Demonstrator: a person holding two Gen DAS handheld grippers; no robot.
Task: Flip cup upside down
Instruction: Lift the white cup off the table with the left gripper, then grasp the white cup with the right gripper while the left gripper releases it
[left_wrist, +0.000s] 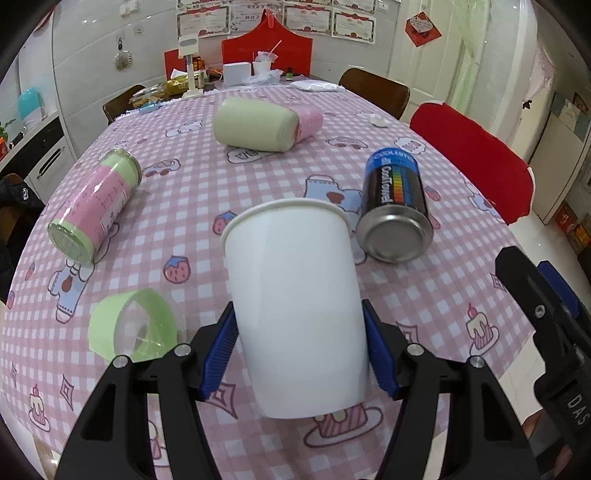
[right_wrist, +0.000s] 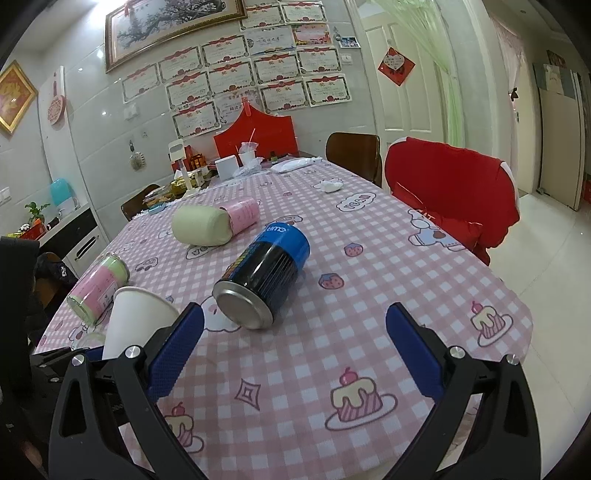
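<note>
A white paper cup (left_wrist: 295, 310) sits between the blue pads of my left gripper (left_wrist: 301, 350), which is shut on its lower body. The cup is held above the table, rim away from the camera and tilted a little. It also shows at the lower left of the right wrist view (right_wrist: 136, 317), its mouth up and leaning. My right gripper (right_wrist: 295, 350) is open and empty above the near part of the table, to the right of the cup.
On the pink checked tablecloth (left_wrist: 184, 192) lie a blue and black can (left_wrist: 395, 206), a pink and green jar (left_wrist: 92, 206), a green and pink roll (left_wrist: 262, 123) and a green lid (left_wrist: 133, 325). A red chair (left_wrist: 476, 158) stands at the right edge. Clutter sits at the far end.
</note>
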